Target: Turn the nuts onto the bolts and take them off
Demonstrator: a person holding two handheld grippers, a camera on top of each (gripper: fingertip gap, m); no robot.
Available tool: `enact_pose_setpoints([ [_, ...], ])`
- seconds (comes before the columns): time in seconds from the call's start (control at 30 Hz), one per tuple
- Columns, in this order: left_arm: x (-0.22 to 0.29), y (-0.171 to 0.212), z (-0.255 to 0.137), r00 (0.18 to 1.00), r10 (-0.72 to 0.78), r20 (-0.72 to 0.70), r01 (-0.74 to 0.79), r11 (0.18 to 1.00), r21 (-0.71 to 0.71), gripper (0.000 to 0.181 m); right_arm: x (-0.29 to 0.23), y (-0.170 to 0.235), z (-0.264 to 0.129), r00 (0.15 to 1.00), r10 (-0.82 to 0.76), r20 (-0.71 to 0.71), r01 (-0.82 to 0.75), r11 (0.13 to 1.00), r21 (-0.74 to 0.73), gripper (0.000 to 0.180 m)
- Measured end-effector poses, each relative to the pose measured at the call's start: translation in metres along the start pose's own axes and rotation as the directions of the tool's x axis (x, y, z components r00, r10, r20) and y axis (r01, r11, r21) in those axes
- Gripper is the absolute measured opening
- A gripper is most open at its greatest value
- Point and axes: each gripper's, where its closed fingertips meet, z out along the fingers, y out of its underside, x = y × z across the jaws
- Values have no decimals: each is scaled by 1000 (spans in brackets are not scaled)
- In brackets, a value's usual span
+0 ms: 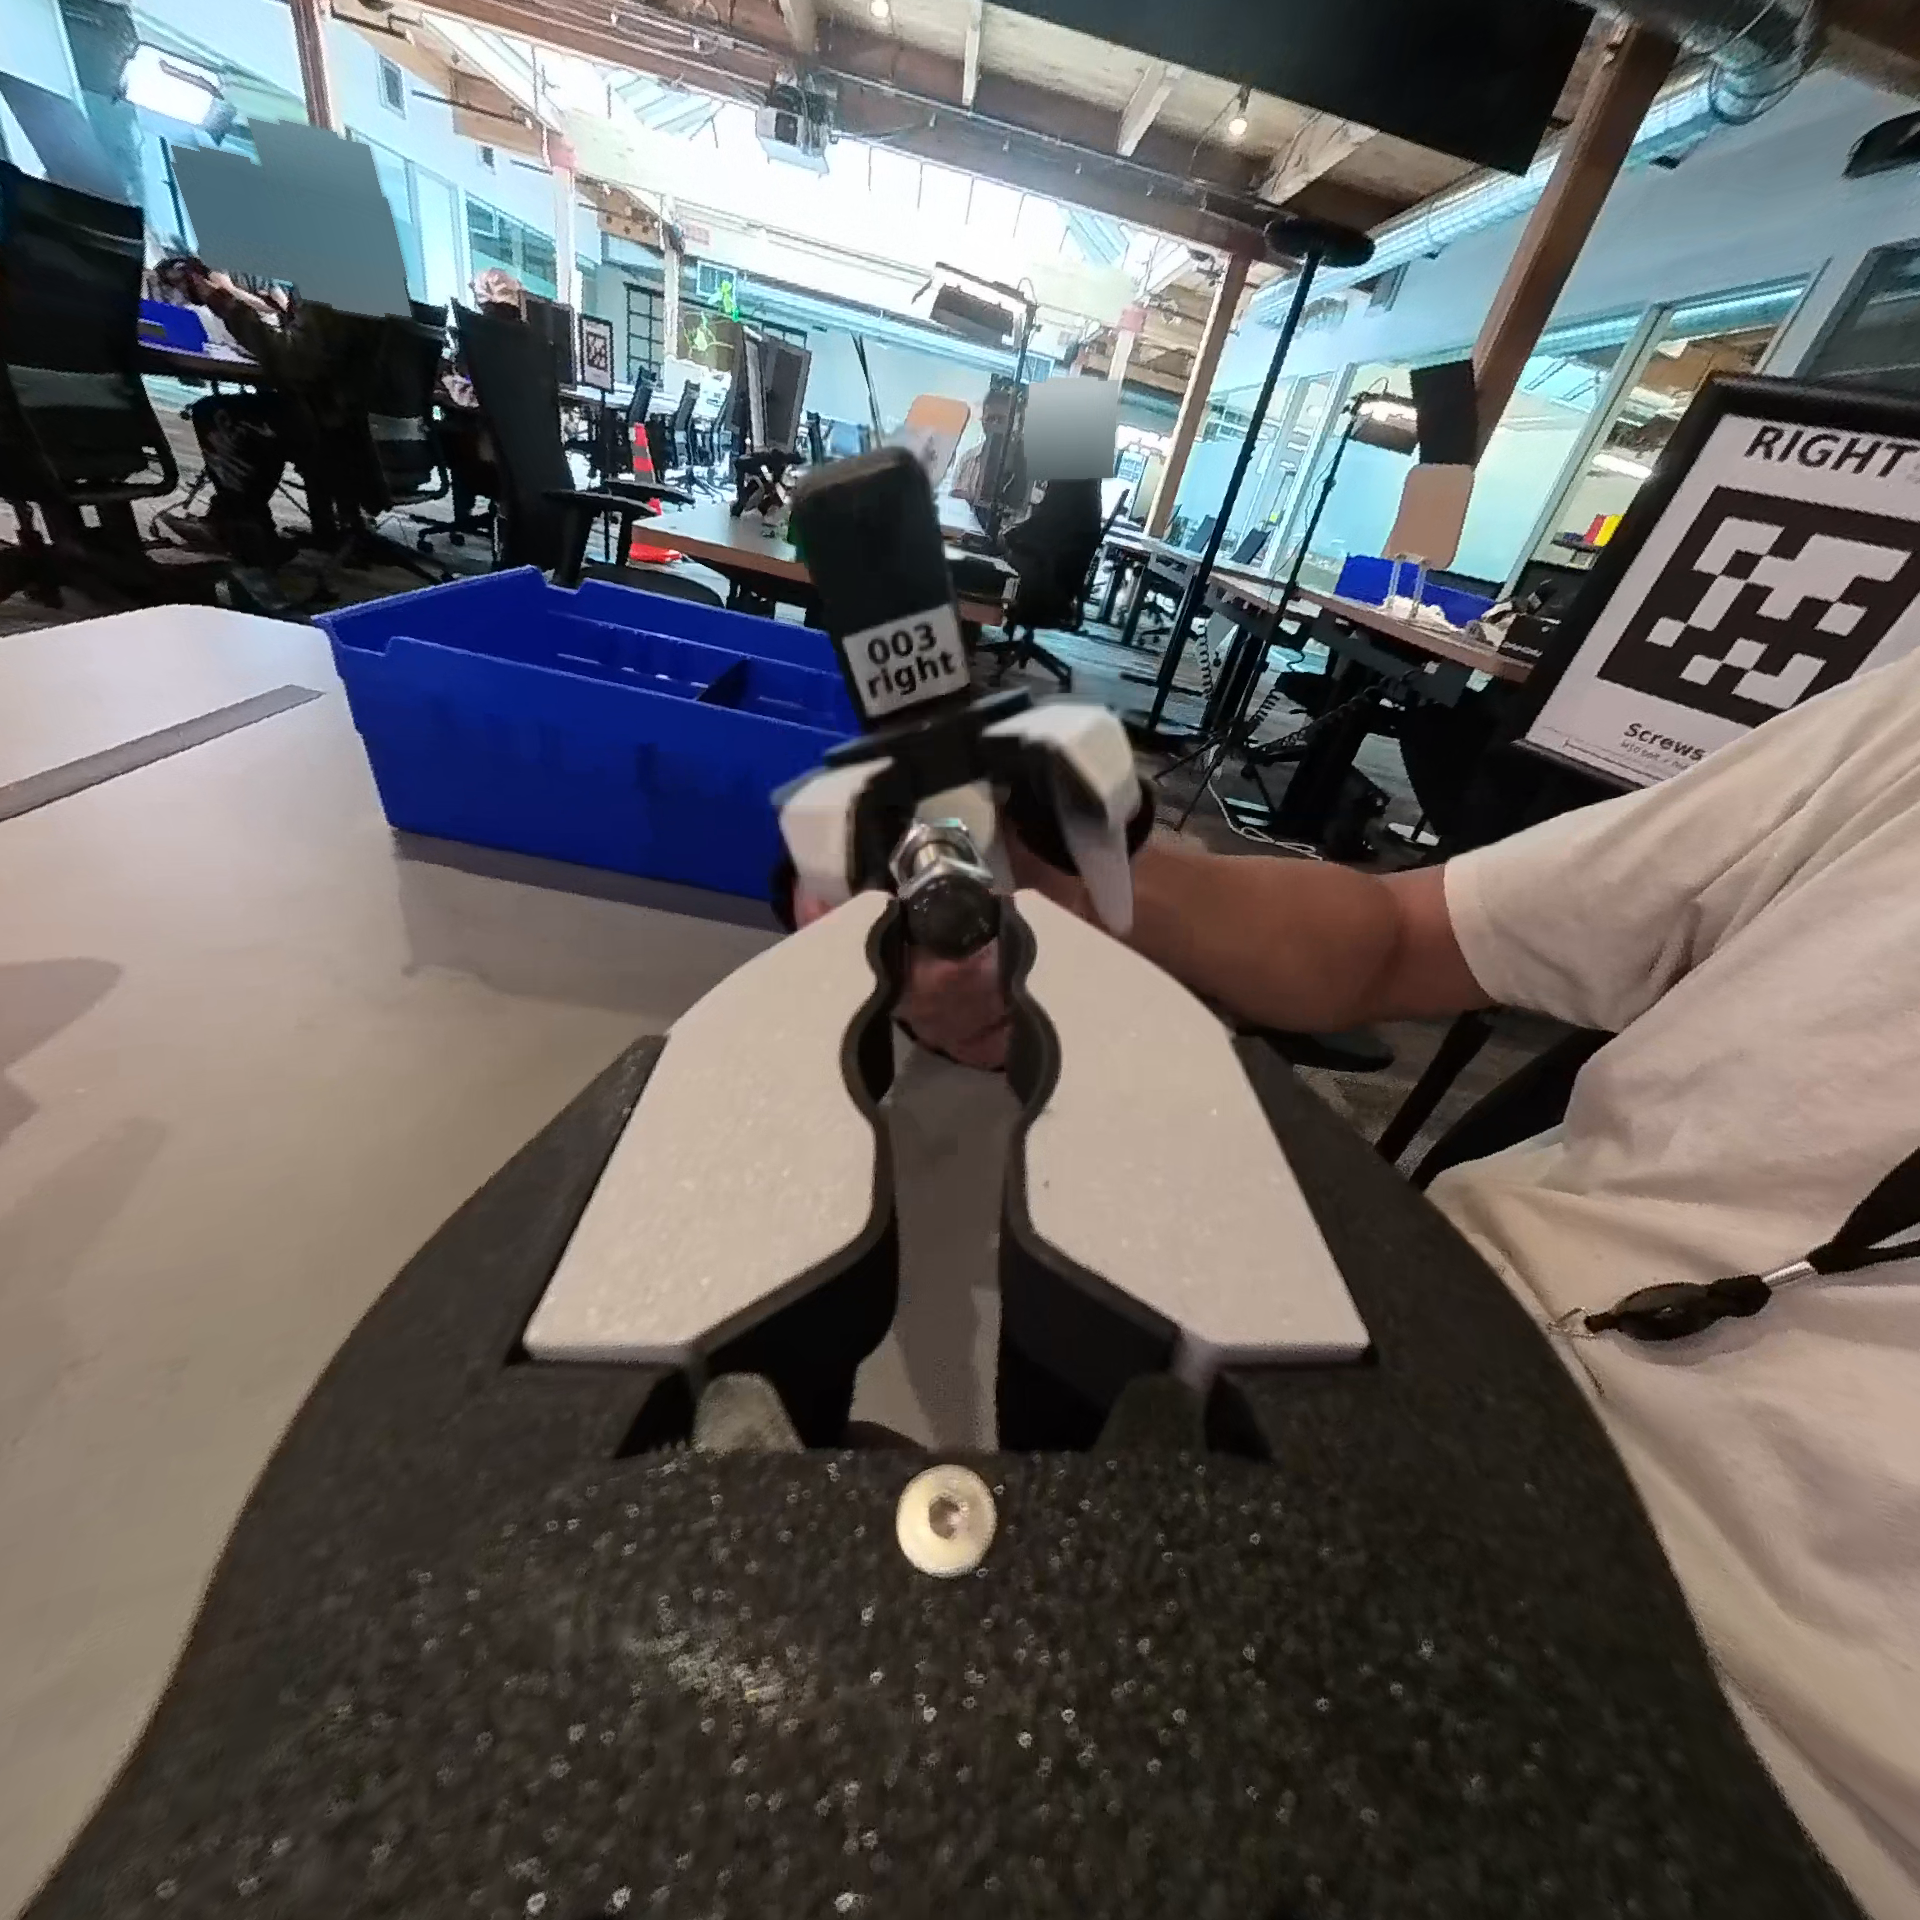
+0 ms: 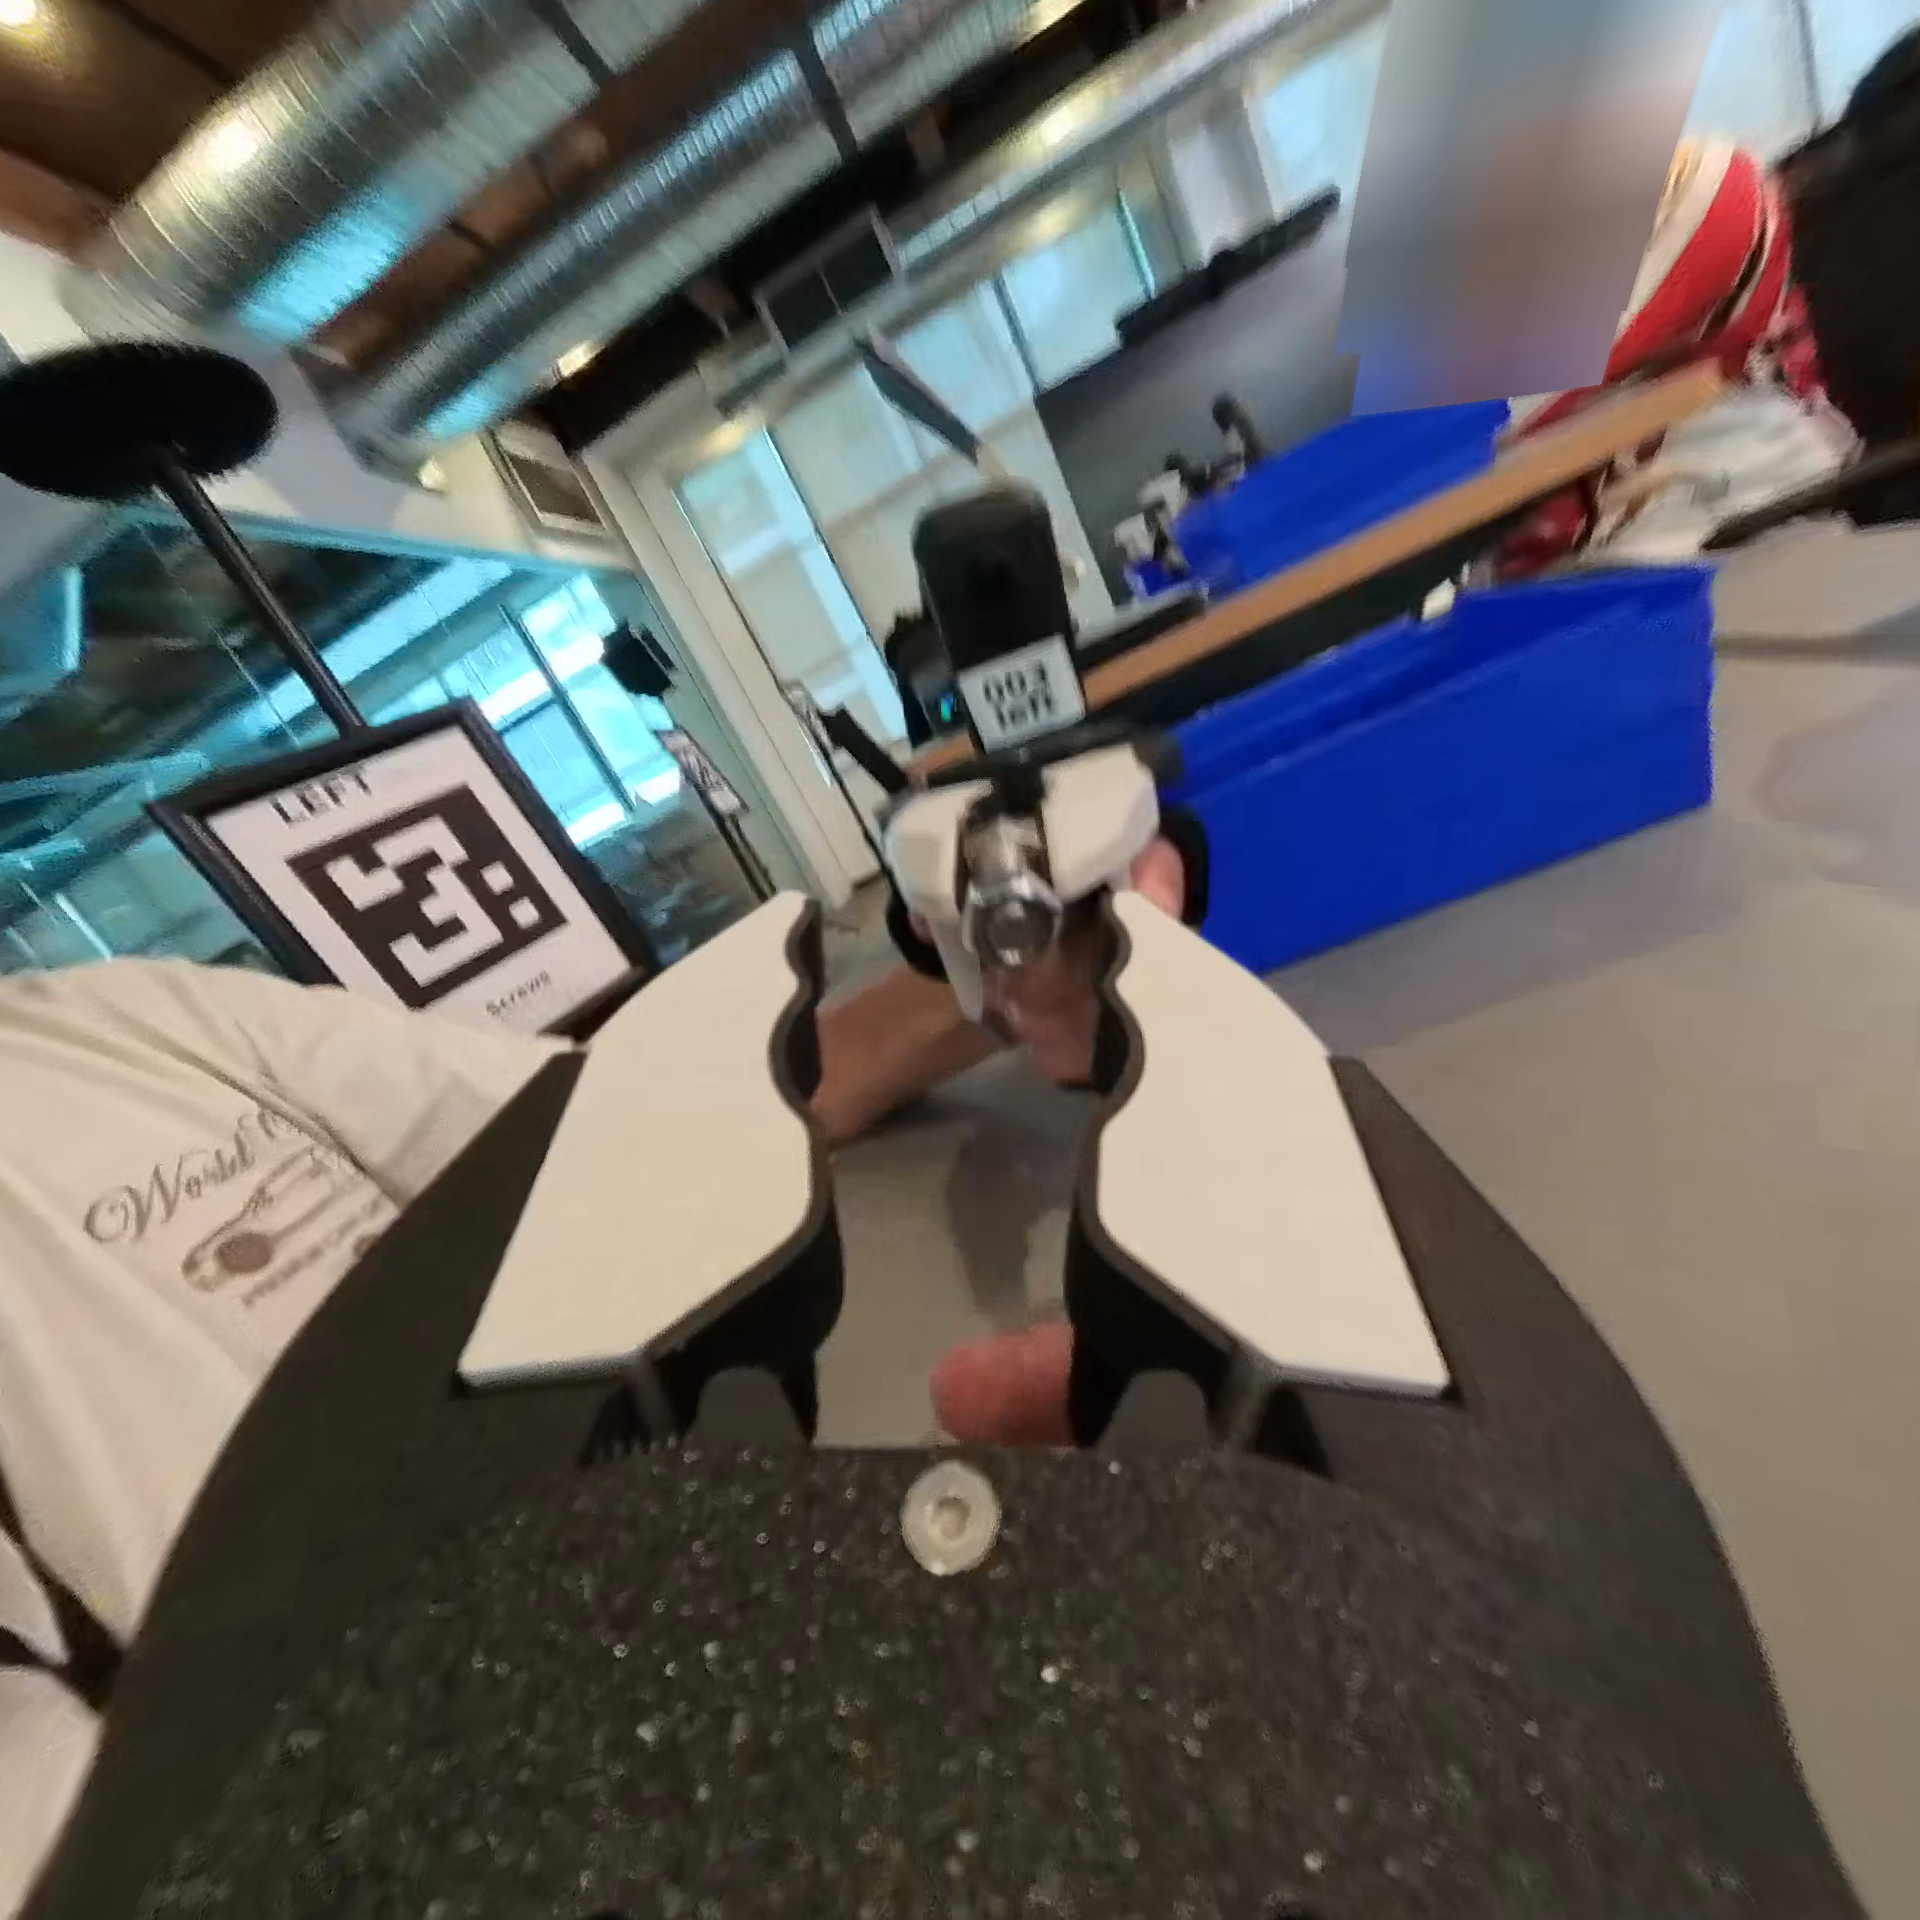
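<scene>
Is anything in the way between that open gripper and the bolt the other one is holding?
Nothing visible. The left gripper is shut on the bolt, held in the air above the table. The right gripper faces it with jaws open, and only air lies between its fingers and the nut end of the bolt.

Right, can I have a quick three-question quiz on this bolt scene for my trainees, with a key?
1. True or false: the left gripper is shut on the bolt.
2. The right gripper has its jaws: A shut, B open, C out of view.
3. Fill in: the bin on the table is ____ in colour.
Key: 1 true; 2 B; 3 blue.
</scene>
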Motion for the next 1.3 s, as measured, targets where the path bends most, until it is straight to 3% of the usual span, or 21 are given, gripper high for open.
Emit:
enact_pose_setpoints([
  [0.07,1,-1,0,1000,3,-1,-3,1000,0,17,-4,12,5,999,23,32,-22,999,-46,50],
  [0.23,-1,2,1,1000,15,16,-15,1000,-22,16,-18,-24,0,995,-5,96,-7,993,116,48],
  [0.4,2,-5,-3,1000,1,-7,-1,1000,13,16,-1,9,2,1000,20,16,-20,999,-35,50],
  [0.5,1,-3,-3,1000,7,-1,-7,1000,0,16,-14,-7,4,998,8,69,-11,999,40,56],
  [0.6,-1,-2,-3,1000,12,14,-11,1000,-8,17,-16,-25,-1,997,-11,74,3,994,112,50],
  [0.77,0,-3,-2,1000,9,5,-9,1000,-2,17,0,11,3,1000,6,-5,-7,998,-56,50],
  [0.93,-3,3,-1,1000,14,22,-13,1000,-28,17,-14,-19,3,998,-46,45,42,997,72,48],
  [1.1,-1,-1,-2,1000,8,10,-8,1000,-8,16,2,11,4,1000,-4,-20,3,998,-68,50],
  [1.3,-2,-2,-3,1000,16,24,-16,1000,-12,16,-8,-19,1,999,-33,14,32,997,76,50],
])
